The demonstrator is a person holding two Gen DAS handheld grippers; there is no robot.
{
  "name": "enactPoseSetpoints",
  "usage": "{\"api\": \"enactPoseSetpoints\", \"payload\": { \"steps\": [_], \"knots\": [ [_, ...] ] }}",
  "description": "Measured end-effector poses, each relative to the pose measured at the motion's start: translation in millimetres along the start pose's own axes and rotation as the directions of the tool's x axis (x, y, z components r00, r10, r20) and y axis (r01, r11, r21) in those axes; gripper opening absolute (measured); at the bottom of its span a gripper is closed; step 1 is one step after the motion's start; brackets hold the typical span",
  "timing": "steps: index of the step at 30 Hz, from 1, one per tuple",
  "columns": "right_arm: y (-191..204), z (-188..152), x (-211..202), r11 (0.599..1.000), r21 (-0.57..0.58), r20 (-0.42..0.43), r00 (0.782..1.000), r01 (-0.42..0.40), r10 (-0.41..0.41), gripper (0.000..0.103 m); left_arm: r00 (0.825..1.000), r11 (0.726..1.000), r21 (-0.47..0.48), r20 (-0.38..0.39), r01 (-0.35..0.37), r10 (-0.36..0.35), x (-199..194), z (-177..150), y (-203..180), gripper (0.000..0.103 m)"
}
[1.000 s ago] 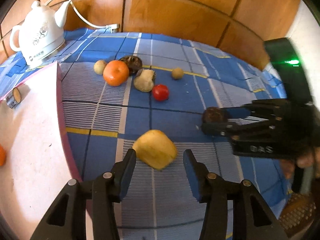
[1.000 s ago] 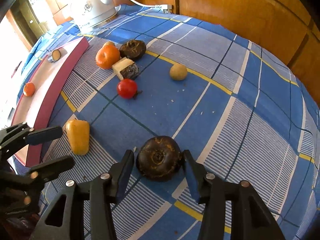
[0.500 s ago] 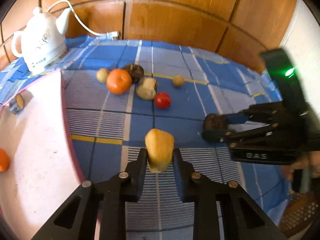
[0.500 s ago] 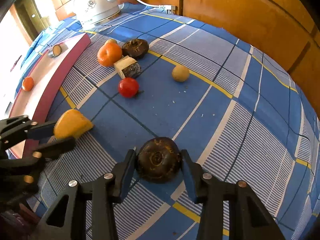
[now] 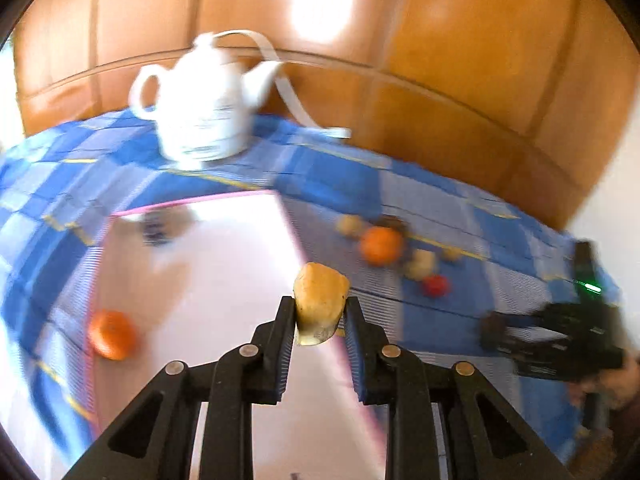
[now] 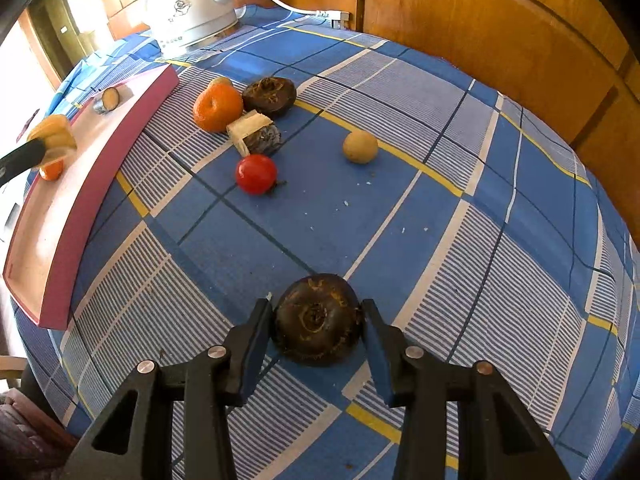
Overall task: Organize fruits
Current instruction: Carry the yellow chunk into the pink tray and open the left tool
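Observation:
My left gripper (image 5: 319,312) is shut on a yellow fruit (image 5: 320,300) and holds it in the air over the right edge of the pink tray (image 5: 224,248). The yellow fruit also shows in the right wrist view (image 6: 54,136), above the tray (image 6: 64,240). A small orange (image 5: 111,334) and a cut piece (image 6: 107,100) lie in the tray. My right gripper (image 6: 318,320) is closed around a dark round fruit (image 6: 318,326) on the tablecloth. An orange (image 6: 218,107), a second dark fruit (image 6: 270,96), a cut chunk (image 6: 254,134), a red tomato (image 6: 256,174) and a small tan fruit (image 6: 360,147) lie on the cloth.
A white kettle (image 6: 188,4) with its cord (image 6: 296,8) stands at the back of the table next to the tray's far end. A wooden wall (image 6: 500,20) runs behind the table. The blue checked tablecloth (image 6: 480,240) falls away at the right edge.
My left gripper lifted the yellow fruit off the cloth and swung left to the tray. My right gripper stayed around the dark fruit and drew tighter on it.

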State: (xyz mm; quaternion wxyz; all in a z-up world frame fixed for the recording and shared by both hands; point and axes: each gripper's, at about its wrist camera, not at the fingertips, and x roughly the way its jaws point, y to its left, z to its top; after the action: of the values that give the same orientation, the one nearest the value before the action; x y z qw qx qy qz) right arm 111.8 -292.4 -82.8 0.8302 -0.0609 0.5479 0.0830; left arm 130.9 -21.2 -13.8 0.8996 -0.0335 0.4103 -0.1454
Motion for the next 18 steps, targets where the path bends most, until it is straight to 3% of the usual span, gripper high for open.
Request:
{"api": "enactPoseSetpoints", "payload": {
  "steps": [6, 9, 10, 13, 18],
  "knots": [
    [0, 0, 0, 1.0, 0.002, 0.0, 1.0, -0.003, 0.003, 0.045, 0.984, 0.981, -0.072, -0.027, -0.177, 0.176, 24, 9, 53, 0.025],
    [-1, 0, 1, 1.0, 0.005, -0.001, 1.0, -0.006, 0.006, 0.045, 0.977, 0.971, -0.103, -0.022, -0.214, 0.213, 21, 5, 67, 0.032],
    [-1, 0, 1, 1.0, 0.006, -0.001, 1.0, -0.008, 0.008, 0.045, 0.977, 0.971, -0.108, -0.018, -0.215, 0.215, 19, 4, 68, 0.039],
    [-3, 1, 1, 1.0, 0.017, -0.002, 1.0, -0.016, 0.017, 0.045, 0.979, 0.971, -0.12, -0.007, -0.205, 0.206, 6, -5, 69, 0.045],
    [-4, 1, 0, 0.999, 0.027, -0.001, 1.0, -0.023, 0.023, 0.045, 0.979, 0.966, -0.157, -0.012, -0.204, 0.205, -14, -25, 65, 0.046]
  ]
}}
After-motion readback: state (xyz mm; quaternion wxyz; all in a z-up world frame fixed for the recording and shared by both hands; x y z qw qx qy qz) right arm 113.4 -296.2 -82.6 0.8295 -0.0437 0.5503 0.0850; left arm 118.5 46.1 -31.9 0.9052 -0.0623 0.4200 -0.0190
